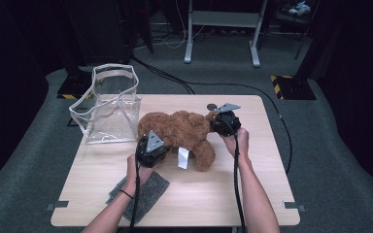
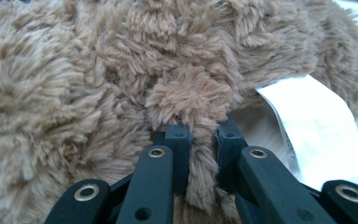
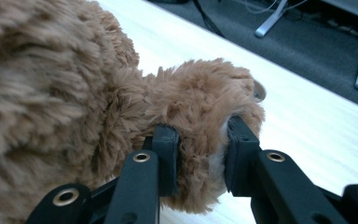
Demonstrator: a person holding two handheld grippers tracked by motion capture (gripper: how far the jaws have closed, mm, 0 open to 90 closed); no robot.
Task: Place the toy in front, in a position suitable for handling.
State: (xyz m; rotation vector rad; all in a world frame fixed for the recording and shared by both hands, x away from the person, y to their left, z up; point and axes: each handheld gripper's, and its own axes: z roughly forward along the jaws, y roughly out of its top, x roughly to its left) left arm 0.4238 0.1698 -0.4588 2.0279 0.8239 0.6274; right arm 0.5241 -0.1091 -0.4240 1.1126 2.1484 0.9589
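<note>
High view: teddy [image 1: 182,131] lies crosswise.

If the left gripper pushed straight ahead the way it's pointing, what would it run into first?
The teddy bear. The left gripper is already shut on a tuft of its fur, so the bear's plush body comes first; the clear bag appears to lie farther along, though depth is unclear.

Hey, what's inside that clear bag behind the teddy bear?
The clear bag stands upright and open at the table's far left corner. Through its see-through walls nothing shows inside. The teddy bear lies in front, covering a little of its lower right corner.
</note>
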